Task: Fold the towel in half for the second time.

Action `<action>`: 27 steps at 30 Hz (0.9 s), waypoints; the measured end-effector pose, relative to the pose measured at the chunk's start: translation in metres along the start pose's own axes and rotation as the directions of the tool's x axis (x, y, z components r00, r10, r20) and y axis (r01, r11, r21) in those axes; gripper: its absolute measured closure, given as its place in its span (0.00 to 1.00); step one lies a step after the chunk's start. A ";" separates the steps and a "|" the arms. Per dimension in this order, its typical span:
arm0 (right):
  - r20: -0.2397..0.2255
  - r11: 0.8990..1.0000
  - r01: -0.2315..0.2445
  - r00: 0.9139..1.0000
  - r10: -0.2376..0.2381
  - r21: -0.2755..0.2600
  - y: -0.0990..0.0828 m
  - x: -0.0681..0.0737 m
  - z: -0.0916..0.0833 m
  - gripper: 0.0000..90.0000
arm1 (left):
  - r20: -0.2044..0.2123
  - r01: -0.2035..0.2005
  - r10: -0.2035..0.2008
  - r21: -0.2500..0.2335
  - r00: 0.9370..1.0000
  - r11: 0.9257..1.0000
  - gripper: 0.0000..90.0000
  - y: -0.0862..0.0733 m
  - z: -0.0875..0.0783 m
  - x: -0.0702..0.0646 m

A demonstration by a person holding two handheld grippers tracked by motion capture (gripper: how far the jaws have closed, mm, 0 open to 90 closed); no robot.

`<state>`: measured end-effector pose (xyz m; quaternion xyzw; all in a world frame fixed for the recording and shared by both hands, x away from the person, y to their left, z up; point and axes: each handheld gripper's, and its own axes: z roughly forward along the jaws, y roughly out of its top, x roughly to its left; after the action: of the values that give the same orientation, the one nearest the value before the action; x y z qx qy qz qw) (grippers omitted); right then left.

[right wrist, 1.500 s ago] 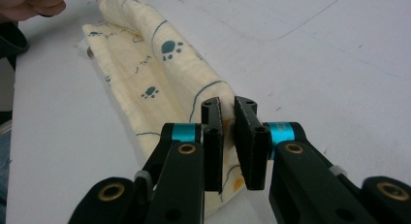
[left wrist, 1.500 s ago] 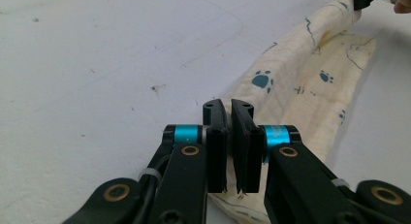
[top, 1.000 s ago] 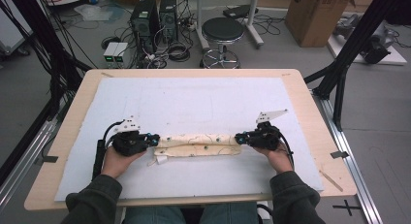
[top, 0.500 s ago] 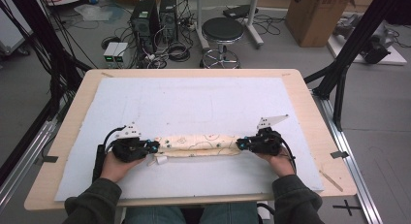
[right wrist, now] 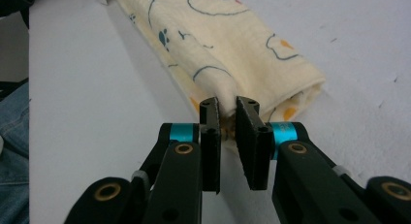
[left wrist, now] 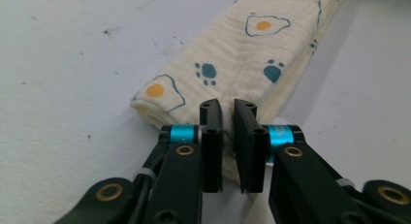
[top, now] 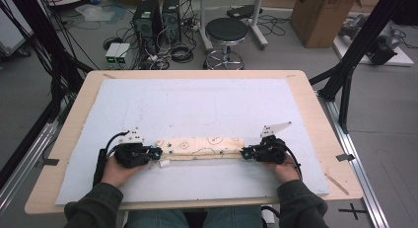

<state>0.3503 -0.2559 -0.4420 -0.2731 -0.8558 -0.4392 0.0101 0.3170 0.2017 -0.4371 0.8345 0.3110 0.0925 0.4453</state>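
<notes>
Cloth (top: 199, 149) lies folded into a long strip on the bench (top: 315, 109); left gripper (top: 156, 154) and right gripper (top: 243, 153), jaws slightly parted and just opening, sit at its ends.

High view: fixed above the person's side, facing forward and down; takes in the whole bench (top: 315, 114) and the floor beyond. Left gripper view: rides the left gripper (left wrist: 228, 112), very near and low over the bench, looking along the folded cloth (left wrist: 242, 54) from its end. Right gripper view: rides the right gripper (right wrist: 228, 110), equally close, facing the cloth's opposite end. All three views share the cloth and the white mat (top: 197, 104).
</notes>
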 end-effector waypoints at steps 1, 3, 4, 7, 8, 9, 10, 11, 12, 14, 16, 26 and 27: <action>0.000 1.000 -0.001 1.000 0.001 -0.004 0.000 -0.001 0.000 0.87 | 0.007 0.000 0.000 -0.001 1.000 1.000 0.87 0.000 -0.001 0.000; -0.013 1.000 -0.013 1.000 0.013 -0.017 0.000 -0.001 -0.001 0.79 | 0.024 0.012 -0.011 -0.017 1.000 1.000 0.80 0.001 -0.003 0.001; -0.020 0.999 -0.014 1.000 0.014 -0.029 0.000 -0.001 -0.002 0.75 | 0.030 0.014 -0.013 -0.022 0.999 1.000 0.74 0.002 -0.004 0.001; -0.034 0.999 -0.014 0.999 0.012 -0.048 0.004 0.002 -0.006 0.68 | 0.043 0.033 -0.030 -0.059 0.999 0.998 0.61 0.004 -0.011 0.002; -0.037 0.998 -0.011 0.999 0.009 -0.066 0.006 0.003 -0.008 0.64 | 0.049 0.040 -0.036 -0.071 0.998 0.997 0.57 0.005 -0.014 0.002; -0.041 0.997 -0.020 0.999 0.016 -0.079 0.008 0.004 -0.011 0.61 | 0.045 0.033 -0.029 -0.086 0.999 0.996 0.54 0.007 -0.017 0.003; -0.046 0.996 -0.018 0.999 0.014 -0.090 0.010 0.004 -0.013 0.61 | 0.049 0.038 -0.034 -0.103 0.998 0.994 0.53 0.008 -0.020 0.003; -0.037 0.995 -0.015 0.999 0.012 -0.098 0.013 0.005 -0.016 0.60 | 0.052 0.044 -0.038 -0.115 0.998 0.992 0.53 0.010 -0.022 0.004; -0.028 0.994 -0.014 1.000 0.011 -0.105 0.016 0.005 -0.018 0.60 | 0.052 0.049 -0.043 -0.129 0.998 0.990 0.53 0.013 -0.024 0.004; -0.015 0.993 -0.013 1.000 0.011 -0.117 0.022 0.006 -0.019 0.63 | 0.051 0.050 -0.043 -0.146 0.998 0.988 0.57 0.017 -0.023 0.003; -0.011 0.994 0.003 1.000 -0.004 -0.106 0.029 0.007 -0.015 0.73 | 0.046 0.041 -0.035 -0.128 0.998 0.991 0.69 0.024 -0.017 0.001; -0.042 0.998 0.070 0.997 -0.069 0.002 0.064 0.016 0.031 0.94 | 0.070 -0.043 0.044 -0.010 0.997 0.999 0.96 0.052 0.031 -0.014; -0.051 0.998 0.067 0.997 -0.066 0.010 0.067 0.018 0.034 0.94 | 0.074 -0.040 0.041 -0.011 0.996 0.999 0.97 0.053 0.035 -0.016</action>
<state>0.3749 -0.1906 -0.4087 -0.2331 -0.8664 -0.4412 0.0184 0.3430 0.1463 -0.4130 0.8413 0.2769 0.0718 0.4586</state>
